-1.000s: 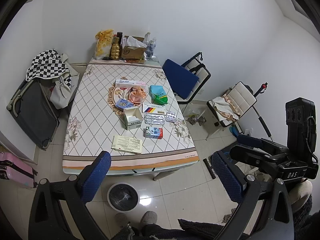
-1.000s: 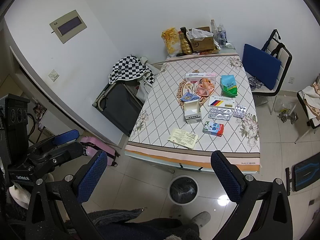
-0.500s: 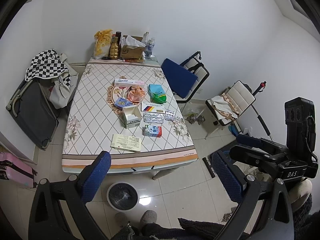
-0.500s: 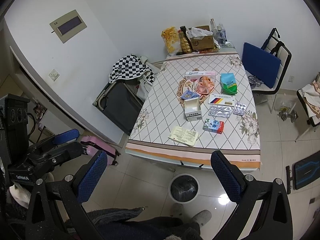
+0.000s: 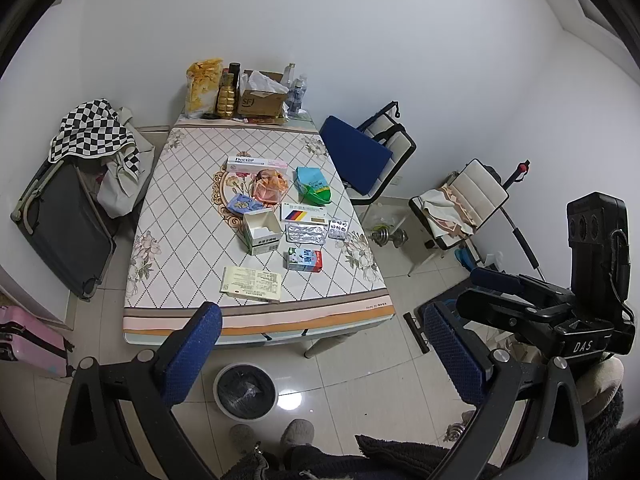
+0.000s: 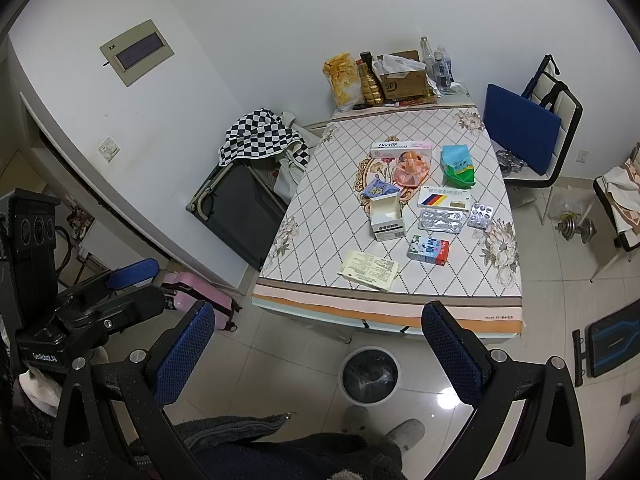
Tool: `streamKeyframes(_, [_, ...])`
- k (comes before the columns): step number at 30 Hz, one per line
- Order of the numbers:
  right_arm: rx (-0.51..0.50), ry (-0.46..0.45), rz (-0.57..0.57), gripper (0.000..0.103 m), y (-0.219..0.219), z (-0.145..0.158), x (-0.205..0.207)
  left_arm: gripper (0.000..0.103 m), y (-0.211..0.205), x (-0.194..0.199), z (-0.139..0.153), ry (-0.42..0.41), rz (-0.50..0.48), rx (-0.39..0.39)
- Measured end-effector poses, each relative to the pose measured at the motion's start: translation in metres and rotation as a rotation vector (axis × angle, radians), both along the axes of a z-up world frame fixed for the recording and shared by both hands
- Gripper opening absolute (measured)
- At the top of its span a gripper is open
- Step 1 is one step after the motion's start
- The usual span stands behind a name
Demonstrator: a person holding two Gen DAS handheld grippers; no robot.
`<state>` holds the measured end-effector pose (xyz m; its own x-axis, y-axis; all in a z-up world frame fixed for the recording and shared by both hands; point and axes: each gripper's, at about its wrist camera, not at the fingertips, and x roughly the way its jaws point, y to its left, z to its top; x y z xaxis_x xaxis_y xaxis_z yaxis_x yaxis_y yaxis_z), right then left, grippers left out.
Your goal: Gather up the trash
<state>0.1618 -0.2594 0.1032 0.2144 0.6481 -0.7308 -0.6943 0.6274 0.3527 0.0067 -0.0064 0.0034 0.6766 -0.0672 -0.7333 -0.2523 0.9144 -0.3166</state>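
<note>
Task not begun: left gripper [image 5: 320, 356] and right gripper [image 6: 320, 356] spread wide, empty; medicine boxes [image 5: 303, 213] on table [image 5: 180, 208], bin [image 5: 245, 390] near-empty

left gripper [image 5: 320, 354] held high, jaws spread wide, nothing between them; right gripper [image 6: 318, 350] same height, jaws equally wide, nothing held; each visible in the other's view, side by side, well apart
</note>
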Motion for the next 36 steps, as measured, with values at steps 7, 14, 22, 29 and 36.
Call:
streamKeyframes(7, [0.002,0.003,-0.004,0.103,0.001,-0.003,-0.001,0.103,-0.001,0.001,-0.002,0.002,-0.003,-0.002])
streamKeyframes(14, [-0.019,-0.007,-0.102,0.103,0.005,-0.016,-0.005,0.103,0.012,0.013,-0.024,0.071,0.102,0.139])
streamKeyframes(22, [-0.243,-0.041,-0.247,0.103,0.033,-0.086,0.07,0.103,0.072,0.085,-0.151,0.335,0.345,0.105])
streamKeyframes(29, [-0.543,-0.03,-0.029,0.103,0.109,-0.213,0.182,0.103,0.092,0.135,-0.267,0.559,0.524,-0.063])
streamKeyframes(36, [-0.724,0.001,0.276,0.103,0.186,-0.337,0.253,0.103,0.1,0.169,-0.355,0.74,0.765,-0.258])
